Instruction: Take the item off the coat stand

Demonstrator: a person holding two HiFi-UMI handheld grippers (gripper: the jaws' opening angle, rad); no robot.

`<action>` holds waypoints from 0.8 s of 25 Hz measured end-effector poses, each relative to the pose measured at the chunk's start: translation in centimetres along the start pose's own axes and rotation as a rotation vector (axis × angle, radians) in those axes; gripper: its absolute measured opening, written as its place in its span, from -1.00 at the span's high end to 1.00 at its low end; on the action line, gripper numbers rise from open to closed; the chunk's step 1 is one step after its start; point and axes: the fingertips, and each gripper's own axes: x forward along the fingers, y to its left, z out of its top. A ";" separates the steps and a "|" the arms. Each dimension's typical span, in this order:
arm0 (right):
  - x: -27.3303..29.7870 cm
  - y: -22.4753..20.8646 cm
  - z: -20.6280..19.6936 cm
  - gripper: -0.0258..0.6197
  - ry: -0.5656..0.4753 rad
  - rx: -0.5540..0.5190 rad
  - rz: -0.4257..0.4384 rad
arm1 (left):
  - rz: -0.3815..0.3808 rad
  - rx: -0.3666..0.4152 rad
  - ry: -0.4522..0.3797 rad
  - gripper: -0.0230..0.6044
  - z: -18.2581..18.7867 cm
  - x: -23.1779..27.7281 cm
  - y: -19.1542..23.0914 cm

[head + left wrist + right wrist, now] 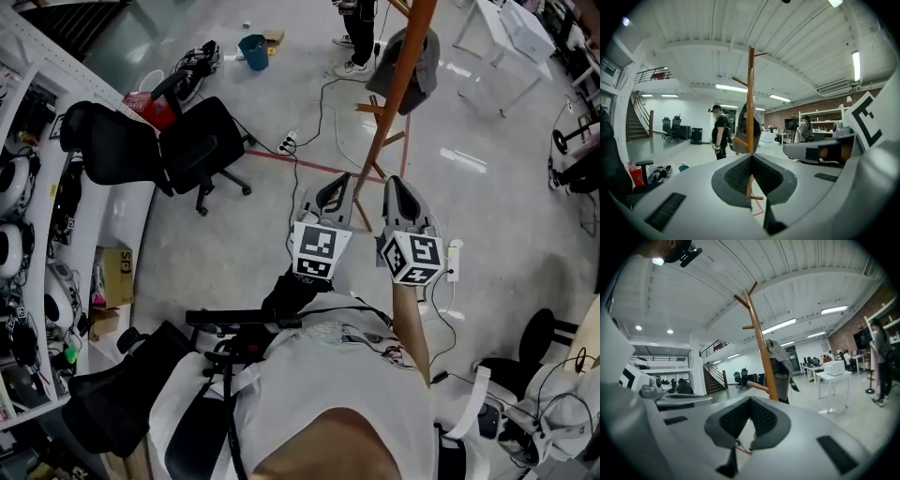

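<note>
Both grippers clenched on nothing, short of the coat stand.
Head view: the left gripper [335,189] and right gripper [399,187] sit side by side, pointing at the foot of the wooden coat stand [403,80], where a grey garment [428,64] hangs on the far side of the pole. Left gripper view: its jaws meet, nothing between them; the garment [740,129] hangs on the stand ahead, apart from the tips. Right gripper view: jaws pressed together, empty; the garment [780,366] drapes from a peg, beyond the tips.
</note>
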 end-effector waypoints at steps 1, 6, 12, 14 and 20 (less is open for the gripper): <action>0.4 -0.1 -0.1 0.90 0.006 0.000 -0.006 | -0.001 -0.006 0.005 0.91 -0.1 0.4 0.4; 1.7 -0.1 -0.3 0.90 0.034 0.000 -0.018 | -0.015 -0.023 0.023 0.91 -0.2 1.5 1.6; 3.6 -1.8 0.4 0.90 0.033 -0.002 0.017 | -0.001 -0.025 0.028 0.91 0.1 4.3 1.3; 4.6 -2.3 0.8 0.90 0.028 -0.002 0.031 | 0.025 -0.025 0.025 0.91 0.3 4.9 1.9; 6.8 -4.1 2.2 0.90 0.022 0.022 0.033 | 0.091 -0.028 0.021 0.91 1.5 5.9 3.7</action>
